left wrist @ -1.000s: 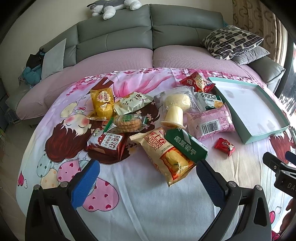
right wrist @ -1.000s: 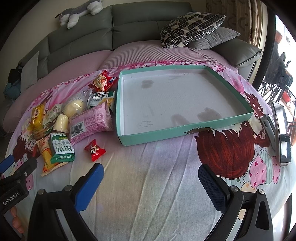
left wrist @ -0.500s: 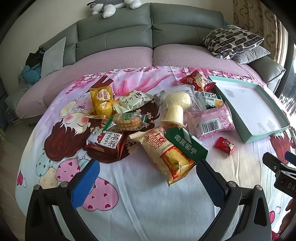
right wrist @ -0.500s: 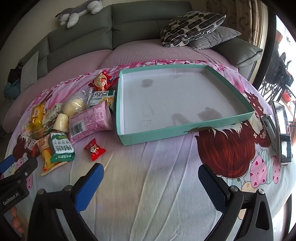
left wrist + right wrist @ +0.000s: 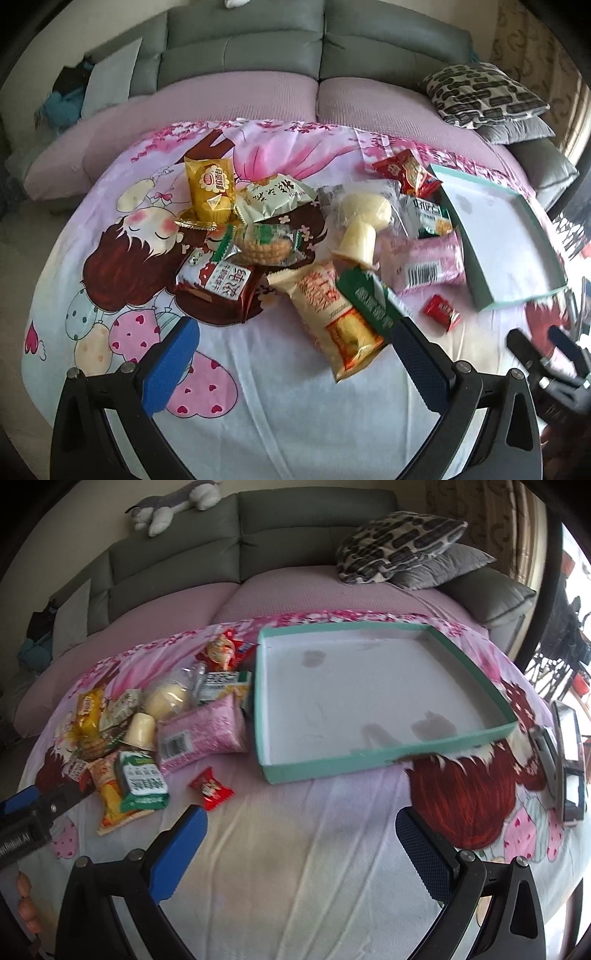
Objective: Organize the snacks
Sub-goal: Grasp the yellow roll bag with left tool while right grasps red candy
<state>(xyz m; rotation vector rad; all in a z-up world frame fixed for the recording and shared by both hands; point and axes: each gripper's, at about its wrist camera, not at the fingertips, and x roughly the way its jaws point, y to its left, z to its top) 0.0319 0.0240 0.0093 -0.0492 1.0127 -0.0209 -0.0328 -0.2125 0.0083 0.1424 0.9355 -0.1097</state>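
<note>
Left wrist view shows our left gripper (image 5: 295, 354) hanging spread wide and empty just short of the snack heap on the cartoon bedsheet (image 5: 258, 387). Nearest its fingers lie the green packet (image 5: 369, 299) and the long yellow-orange bag (image 5: 332, 314), the green one resting partly on top of the bag. From the right wrist view, our right gripper (image 5: 299, 849) is likewise spread and holds nothing, low over bare sheet, with the small red candy (image 5: 211, 789) just ahead of its left finger and the teal tray (image 5: 332, 768) beyond, empty.

We judge the overlap the main hazard: if we close on the green packet carelessly, we may pinch the bag under it too, or drag it and scatter the pile. The wrappers look slick and puffy, so a shallow bite could let one slip out on the way to the tray. The sheet is soft and creased, and fingers pressed too low could snag fabric. Our two grippers sit near each other, so reaching for neighbouring snacks risks a bump. The tray's wall could catch a packet carried too low.
</note>
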